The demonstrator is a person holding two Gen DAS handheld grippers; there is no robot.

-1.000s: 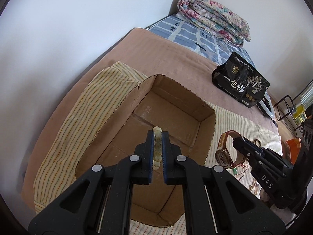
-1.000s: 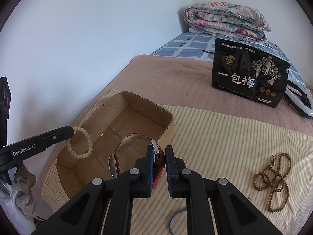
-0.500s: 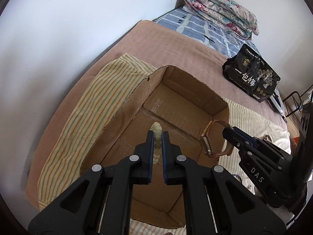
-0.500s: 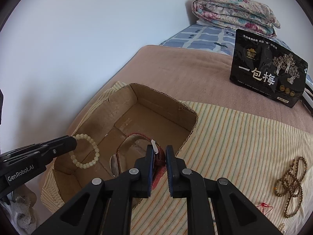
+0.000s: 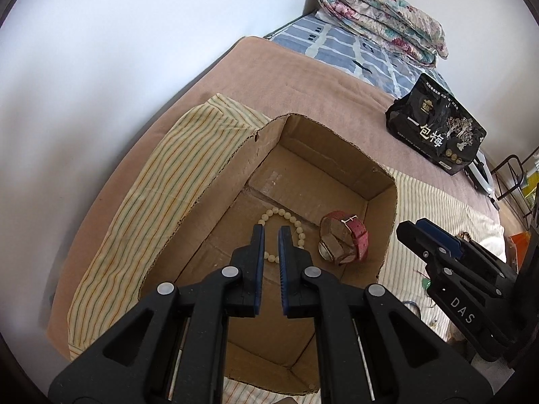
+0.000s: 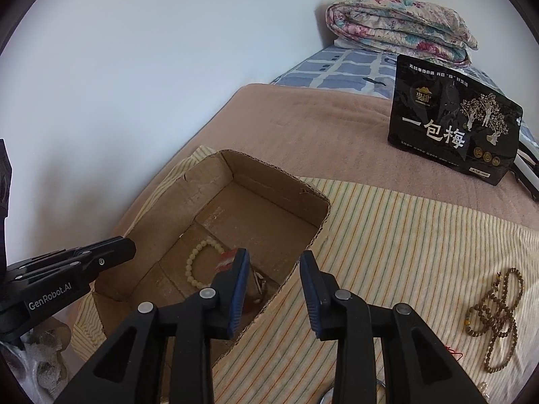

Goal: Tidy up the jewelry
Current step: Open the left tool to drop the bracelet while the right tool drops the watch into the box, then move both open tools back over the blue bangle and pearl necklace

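Note:
An open cardboard box (image 5: 323, 128) (image 6: 269, 168) stands on a striped cloth. On its floor lie a cream bead bracelet (image 5: 296, 222) (image 6: 198, 262) and a watch with a pink-red strap (image 5: 343, 242) (image 6: 225, 259), side by side. My left gripper (image 5: 271, 232) (image 6: 129, 247) hovers over the box with its jaws almost together and nothing between them; the bracelet lies below it. My right gripper (image 6: 273, 256) (image 5: 412, 230) hangs over the box's right wall. Its jaws are opening and hold nothing. Its left finger hides part of the watch.
Brown bead necklaces (image 6: 498, 316) lie on the striped cloth (image 6: 387, 235) to the right. A black snack bag (image 5: 438, 134) (image 6: 454, 128) stands further back on the brown blanket. A folded floral quilt (image 6: 401, 23) lies at the far end. A white wall runs along the left.
The bracelet has left my left gripper and now lies on the box floor. My right jaws have spread and the watch has dropped into the box.

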